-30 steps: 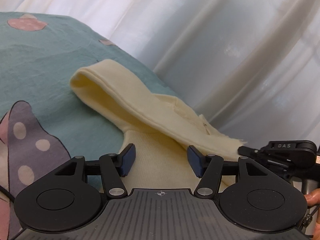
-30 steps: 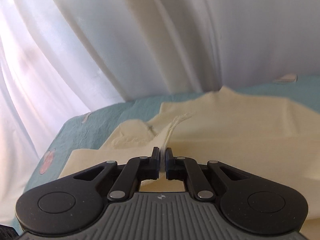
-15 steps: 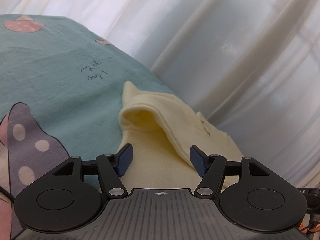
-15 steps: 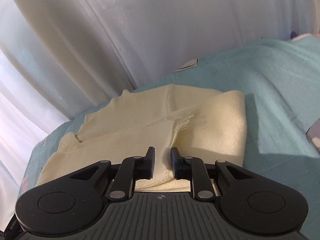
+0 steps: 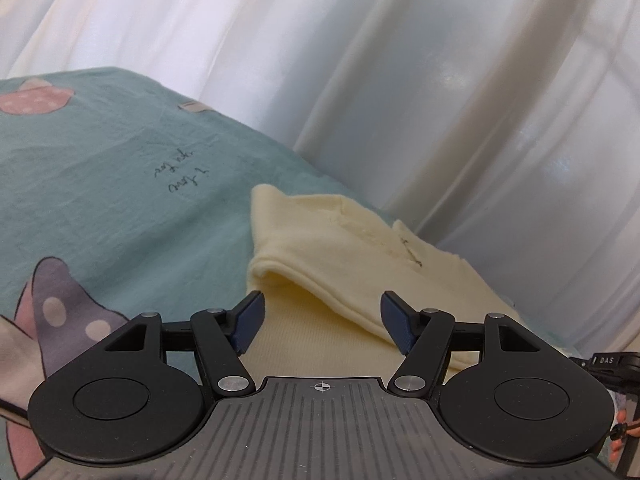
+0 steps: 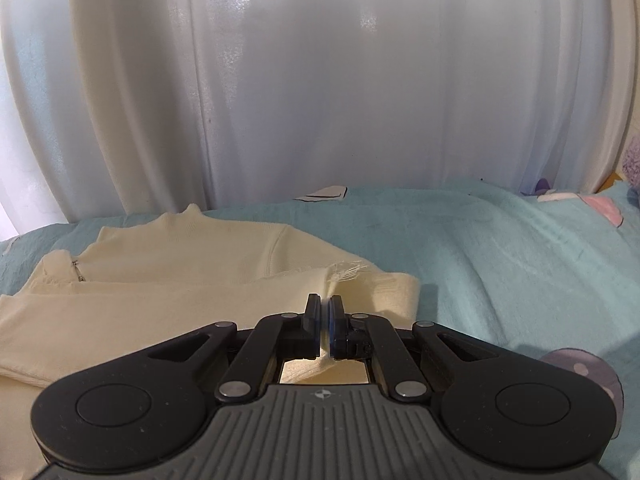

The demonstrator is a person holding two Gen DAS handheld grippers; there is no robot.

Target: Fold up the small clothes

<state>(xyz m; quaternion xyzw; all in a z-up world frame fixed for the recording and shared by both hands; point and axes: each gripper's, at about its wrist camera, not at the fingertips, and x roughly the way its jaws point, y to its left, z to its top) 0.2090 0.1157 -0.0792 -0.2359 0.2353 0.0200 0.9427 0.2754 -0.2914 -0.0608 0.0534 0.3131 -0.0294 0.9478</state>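
Observation:
A cream knit garment lies partly folded on the teal bedsheet, its folded edge running across in front of my left gripper. That gripper is open just above the cloth, and its blue pads touch nothing. In the right wrist view the garment spreads to the left, with a frayed seam and a small zipper pull. My right gripper is shut, with a thin pinch of the cream cloth between its pads near the garment's right edge.
White sheer curtains hang close behind the bed's far edge. The sheet has printed purple and pink spotted shapes at the left. Bare teal sheet stretches to the right of the garment. A hand's fingers show at the lower right.
The raised flap of the garment has come across and now lies flat on the rest. My right gripper swung right, opened a little, then shut again. The left jaws stand slightly wider.

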